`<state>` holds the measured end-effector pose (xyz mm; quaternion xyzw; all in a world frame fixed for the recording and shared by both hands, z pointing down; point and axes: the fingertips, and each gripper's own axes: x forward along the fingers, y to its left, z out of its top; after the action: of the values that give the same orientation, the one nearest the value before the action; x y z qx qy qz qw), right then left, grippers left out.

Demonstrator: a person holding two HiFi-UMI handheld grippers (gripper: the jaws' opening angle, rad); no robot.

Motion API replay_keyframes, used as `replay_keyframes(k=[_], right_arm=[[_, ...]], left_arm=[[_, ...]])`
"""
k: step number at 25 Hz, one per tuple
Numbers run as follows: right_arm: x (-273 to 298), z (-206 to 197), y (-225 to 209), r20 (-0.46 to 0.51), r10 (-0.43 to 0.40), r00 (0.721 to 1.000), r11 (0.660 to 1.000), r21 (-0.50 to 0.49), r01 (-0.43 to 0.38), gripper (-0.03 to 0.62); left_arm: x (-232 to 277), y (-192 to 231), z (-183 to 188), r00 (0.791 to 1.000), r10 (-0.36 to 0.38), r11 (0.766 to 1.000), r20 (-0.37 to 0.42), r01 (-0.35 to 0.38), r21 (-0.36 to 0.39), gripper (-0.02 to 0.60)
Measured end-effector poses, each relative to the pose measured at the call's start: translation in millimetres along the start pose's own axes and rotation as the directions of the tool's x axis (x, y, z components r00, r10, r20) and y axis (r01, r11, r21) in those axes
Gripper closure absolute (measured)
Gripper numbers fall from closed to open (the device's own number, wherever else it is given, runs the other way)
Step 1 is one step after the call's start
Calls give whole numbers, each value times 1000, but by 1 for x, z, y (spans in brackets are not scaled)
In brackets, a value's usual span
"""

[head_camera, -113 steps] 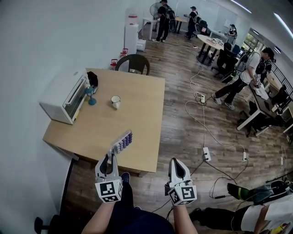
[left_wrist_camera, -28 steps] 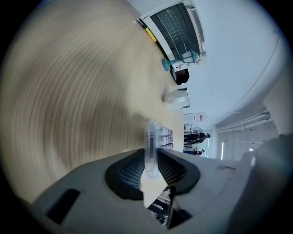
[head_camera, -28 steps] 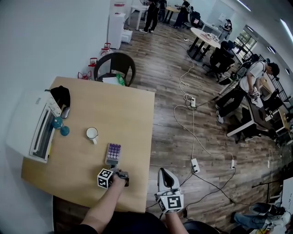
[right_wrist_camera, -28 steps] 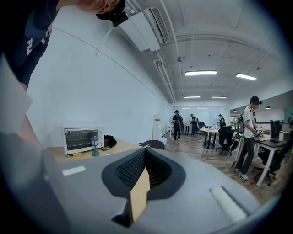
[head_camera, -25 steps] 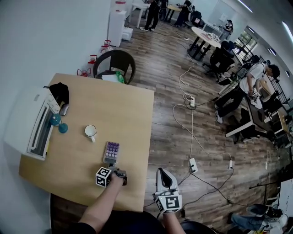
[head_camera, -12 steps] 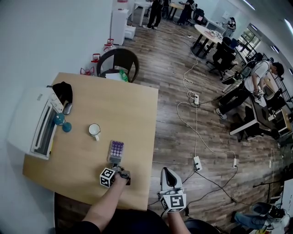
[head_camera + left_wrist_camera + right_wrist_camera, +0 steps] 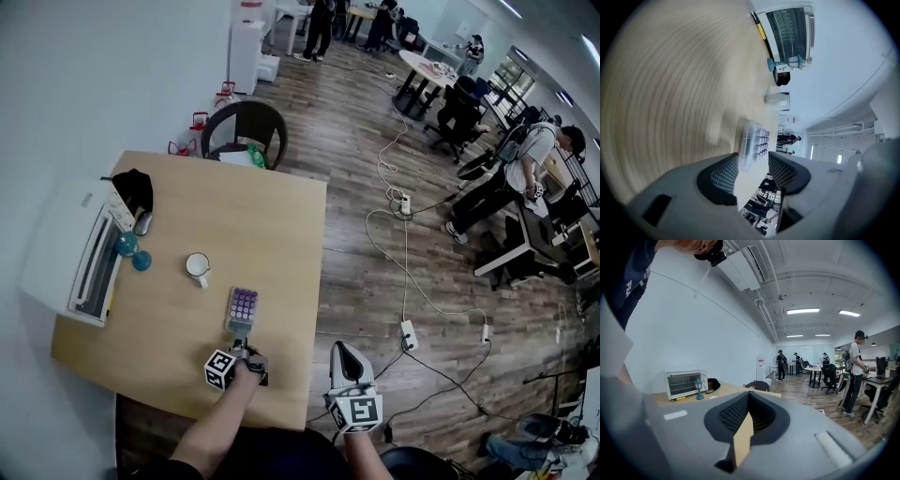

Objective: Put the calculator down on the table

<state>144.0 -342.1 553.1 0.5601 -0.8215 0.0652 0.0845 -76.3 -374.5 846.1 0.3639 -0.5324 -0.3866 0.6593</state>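
The calculator, white with purple keys, lies flat on the wooden table near its front right part. My left gripper sits low on the table just behind it. In the left gripper view the jaws of the left gripper are opening. The calculator's near end lies between the pads with a gap beside it. My right gripper hangs off the table's front right corner. Its jaws meet at the tips in the right gripper view, with nothing in them.
A white mug stands left of the calculator. A white toaster oven, a small teal lamp and a black item line the table's left side. A chair stands at the far edge. Cables cross the floor to the right.
In the earliest frame the left gripper held the calculator in the air at the table's near edge; now it lies on the table. The right gripper has stayed where it was.
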Motion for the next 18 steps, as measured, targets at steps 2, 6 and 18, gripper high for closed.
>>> replay_keyframes(k=[2, 6, 18], right_arm=[[0, -1, 3, 1, 4, 1000, 1000, 1, -4, 582], [1, 0, 5, 12, 13, 1000, 1000, -3, -13, 582], [-1, 9, 18, 44, 41, 998, 999, -3, -40, 582]], left_arm=[[-12, -5, -3, 1000, -9, 1000, -15, 9, 5, 385], [-40, -28, -6, 997, -68, 998, -33, 67, -7, 383], [-76, -144, -12, 932, -301, 798, -204, 363, 481, 383]])
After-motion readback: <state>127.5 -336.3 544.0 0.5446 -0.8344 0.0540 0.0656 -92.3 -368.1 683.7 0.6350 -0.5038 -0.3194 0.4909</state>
